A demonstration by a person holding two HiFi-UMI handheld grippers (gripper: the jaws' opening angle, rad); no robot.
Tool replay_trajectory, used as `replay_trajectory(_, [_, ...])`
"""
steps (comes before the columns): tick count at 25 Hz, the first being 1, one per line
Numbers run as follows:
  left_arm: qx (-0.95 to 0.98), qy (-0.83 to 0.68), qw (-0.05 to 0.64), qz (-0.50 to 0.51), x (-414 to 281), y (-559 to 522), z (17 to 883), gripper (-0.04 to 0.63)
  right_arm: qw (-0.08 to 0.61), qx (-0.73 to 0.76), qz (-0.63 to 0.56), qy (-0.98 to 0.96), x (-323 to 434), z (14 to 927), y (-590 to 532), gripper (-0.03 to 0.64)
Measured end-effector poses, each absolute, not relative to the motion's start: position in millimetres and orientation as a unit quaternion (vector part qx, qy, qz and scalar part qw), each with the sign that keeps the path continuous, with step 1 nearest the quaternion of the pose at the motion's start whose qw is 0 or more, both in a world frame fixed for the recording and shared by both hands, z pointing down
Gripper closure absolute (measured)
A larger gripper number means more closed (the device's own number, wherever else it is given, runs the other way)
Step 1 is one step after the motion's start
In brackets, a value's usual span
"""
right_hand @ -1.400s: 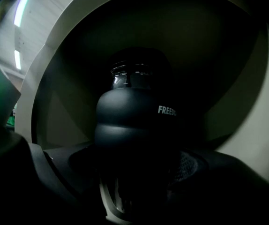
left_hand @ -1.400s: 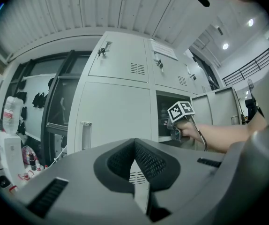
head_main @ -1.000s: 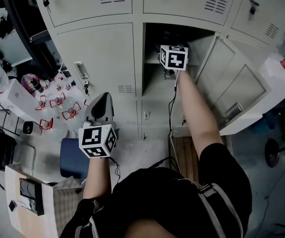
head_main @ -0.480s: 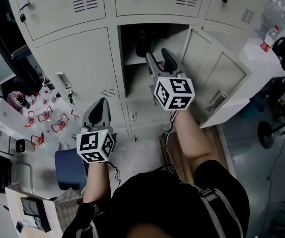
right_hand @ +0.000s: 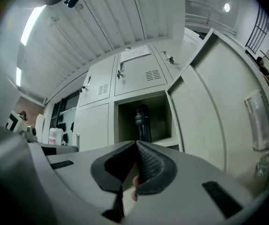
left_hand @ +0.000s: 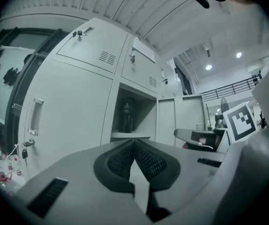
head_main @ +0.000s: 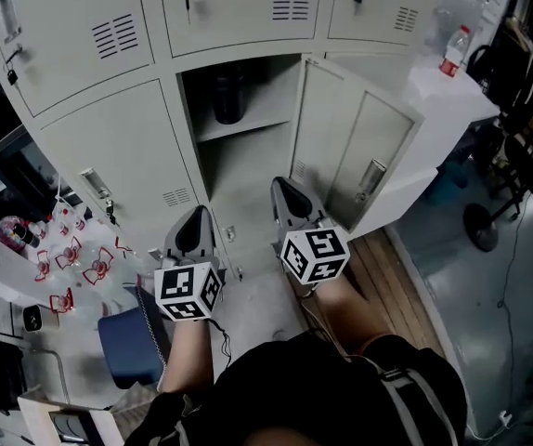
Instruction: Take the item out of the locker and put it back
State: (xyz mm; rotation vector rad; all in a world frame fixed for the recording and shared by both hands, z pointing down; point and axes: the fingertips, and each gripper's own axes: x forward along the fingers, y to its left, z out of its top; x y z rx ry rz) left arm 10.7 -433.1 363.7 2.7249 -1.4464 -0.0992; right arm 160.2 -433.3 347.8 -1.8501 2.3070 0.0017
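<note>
A dark bottle (head_main: pixel 227 95) stands upright on the upper shelf of the open locker (head_main: pixel 266 161); it also shows as a bottle (right_hand: pixel 143 123) in the right gripper view and a bottle (left_hand: pixel 126 116) in the left gripper view. My right gripper (head_main: pixel 285 198) is out of the locker, below the shelf, shut with nothing between its jaws. My left gripper (head_main: pixel 191 229) is beside it, in front of the closed locker door, shut and empty too.
The locker door (head_main: pixel 359 156) swings open to the right. A plastic bottle (head_main: pixel 450 52) stands on a white surface at the right. A blue stool (head_main: pixel 127 342) and small red items (head_main: pixel 62 268) lie on the floor at the left. A black stand (head_main: pixel 480 226) is at the far right.
My right gripper has drawn back out of the locker and down, leaving the dark bottle on the shelf, and its jaws have closed. The head view has swung right.
</note>
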Motion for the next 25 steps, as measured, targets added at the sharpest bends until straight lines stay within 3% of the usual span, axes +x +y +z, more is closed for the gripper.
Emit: replay_trajectory(25, [0.890, -0.454, 0.017, -0.033, 0.2, -401.5, 354.4, 0.583, 0.100, -0.616, 0.016, 0.781, 134.1, 338.7, -390.7, 0.604])
